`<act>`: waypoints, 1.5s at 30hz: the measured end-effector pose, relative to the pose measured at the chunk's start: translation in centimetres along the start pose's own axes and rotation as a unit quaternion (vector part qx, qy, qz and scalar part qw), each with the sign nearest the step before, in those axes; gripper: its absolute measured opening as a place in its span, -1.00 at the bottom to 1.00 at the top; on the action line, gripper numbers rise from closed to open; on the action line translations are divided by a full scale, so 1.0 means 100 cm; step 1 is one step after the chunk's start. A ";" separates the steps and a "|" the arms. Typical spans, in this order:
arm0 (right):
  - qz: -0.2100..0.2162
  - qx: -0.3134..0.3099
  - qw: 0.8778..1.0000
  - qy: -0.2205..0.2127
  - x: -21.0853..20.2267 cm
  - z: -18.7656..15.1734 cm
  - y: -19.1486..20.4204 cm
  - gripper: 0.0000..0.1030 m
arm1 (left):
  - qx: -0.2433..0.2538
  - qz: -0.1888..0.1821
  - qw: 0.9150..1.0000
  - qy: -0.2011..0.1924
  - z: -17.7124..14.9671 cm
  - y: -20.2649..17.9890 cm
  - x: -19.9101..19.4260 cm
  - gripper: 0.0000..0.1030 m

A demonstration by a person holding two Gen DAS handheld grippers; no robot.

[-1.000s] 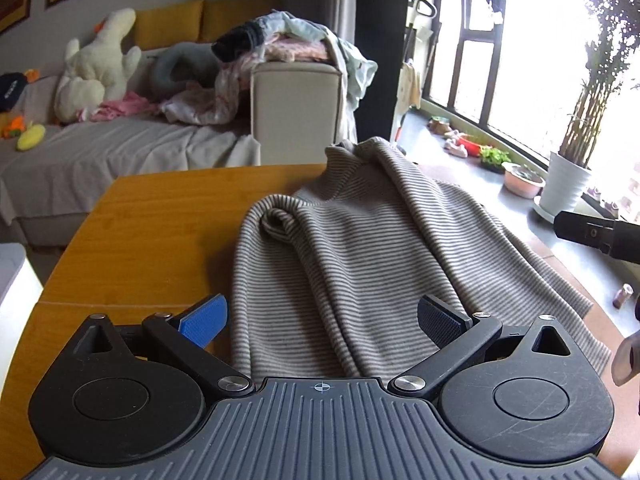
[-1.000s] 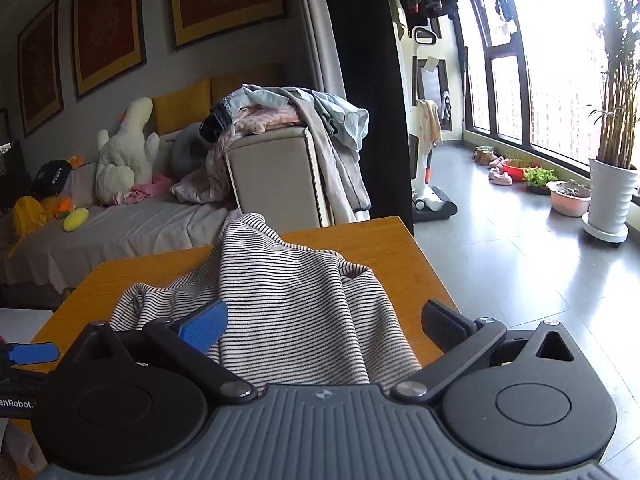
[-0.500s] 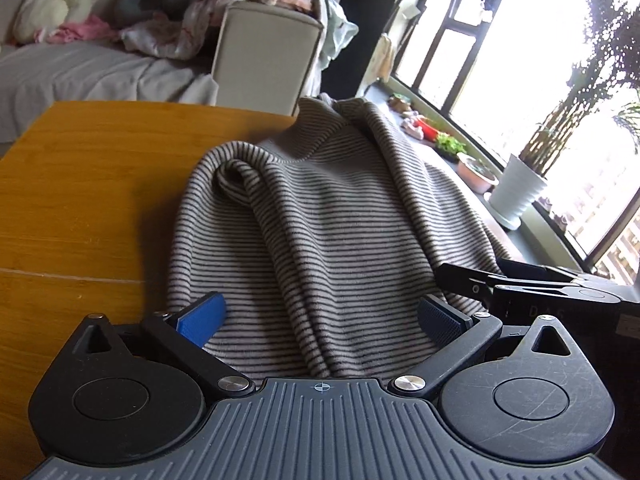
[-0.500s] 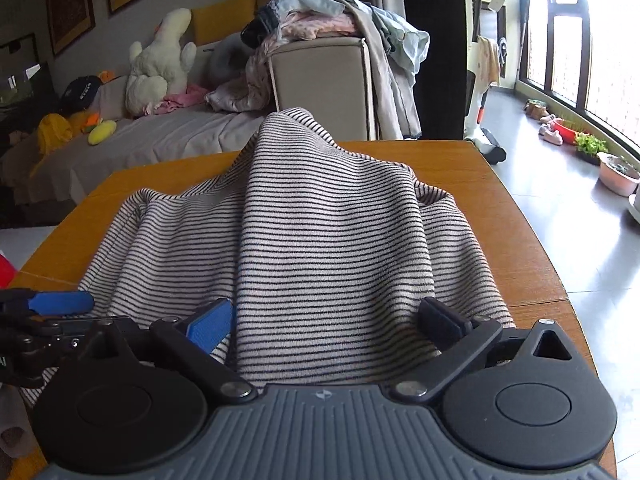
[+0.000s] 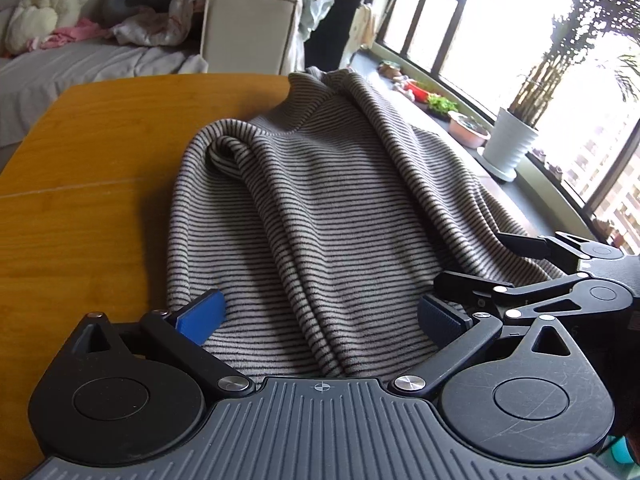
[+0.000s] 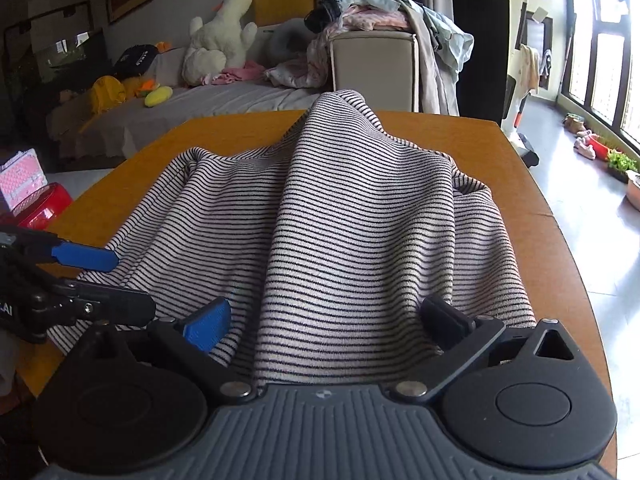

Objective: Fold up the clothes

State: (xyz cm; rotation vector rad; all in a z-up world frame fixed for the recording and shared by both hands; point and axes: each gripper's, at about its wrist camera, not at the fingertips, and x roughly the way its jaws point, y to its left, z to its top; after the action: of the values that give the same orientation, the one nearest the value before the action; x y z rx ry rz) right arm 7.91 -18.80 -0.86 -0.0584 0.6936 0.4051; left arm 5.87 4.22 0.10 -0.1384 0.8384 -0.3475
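Observation:
A grey-and-black striped garment (image 5: 340,208) lies bunched on the orange wooden table (image 5: 88,200), with a long ridge running toward the far edge. My left gripper (image 5: 320,316) is open, low over the garment's near hem, and the cloth spans the gap between its blue pads. In the right wrist view the same garment (image 6: 360,232) fills the middle, and my right gripper (image 6: 326,320) is open over its near edge. The right gripper (image 5: 488,264) shows at the right of the left wrist view. The left gripper (image 6: 104,280) shows at the left of the right wrist view.
Behind the table stands a grey sofa (image 6: 200,108) with a white plush toy (image 6: 220,44) and a heap of clothes (image 6: 380,12) on its armrest. A red stool (image 6: 44,208) stands left of the table. A potted plant (image 5: 508,148) stands by the windows on the right.
Both grippers have dropped and moved in over the garment's near hem, ending close beside each other. The garment itself lies much as before. Both stay open.

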 end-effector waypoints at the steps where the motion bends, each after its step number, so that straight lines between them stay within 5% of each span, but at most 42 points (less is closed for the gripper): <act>1: 0.001 -0.007 1.000 -0.002 -0.008 -0.007 0.002 1.00 | 0.006 -0.010 1.000 0.002 -0.002 -0.003 -0.001 1.00; 6: 0.014 0.009 1.000 -0.024 -0.029 -0.024 0.000 1.00 | 0.038 -0.047 0.998 0.007 -0.005 -0.022 0.003 0.95; 9: 0.028 0.056 0.997 -0.034 -0.036 -0.019 -0.012 0.88 | 0.041 -0.020 0.999 0.001 0.009 -0.025 0.017 0.65; 11: 0.040 0.100 0.993 -0.048 -0.044 -0.011 -0.027 0.81 | 0.039 -0.004 0.999 0.000 0.015 -0.023 0.022 0.27; 16: -0.017 0.106 0.990 -0.092 -0.043 0.017 -0.045 0.62 | 0.029 0.025 0.999 -0.016 0.022 -0.017 0.024 -0.56; 19: -0.032 0.088 0.991 -0.092 -0.027 0.032 -0.044 0.58 | 0.004 0.017 0.999 -0.030 0.031 -0.008 0.015 -0.74; 29: -0.057 0.001 0.997 -0.046 0.014 0.042 -0.008 0.58 | -0.083 0.064 0.983 -0.148 0.098 0.069 -0.033 -0.76; 38: -0.084 -0.067 0.993 -0.048 0.011 0.052 0.025 0.73 | -0.156 0.120 0.972 -0.127 0.088 0.157 -0.013 -0.64; 42: -0.082 -0.122 0.989 -0.013 0.033 0.051 0.050 0.87 | -0.168 0.118 0.969 -0.135 0.078 0.172 -0.023 -0.24; 45: -0.095 -0.124 0.988 0.004 0.049 0.054 0.048 0.68 | -0.151 0.105 0.972 -0.145 0.075 0.165 -0.033 0.03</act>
State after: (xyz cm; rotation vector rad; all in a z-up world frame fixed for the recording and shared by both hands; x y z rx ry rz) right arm 12.80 -11.74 0.62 -0.3588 0.6371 0.3068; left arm 13.53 20.70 3.17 -0.3714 0.6047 0.0036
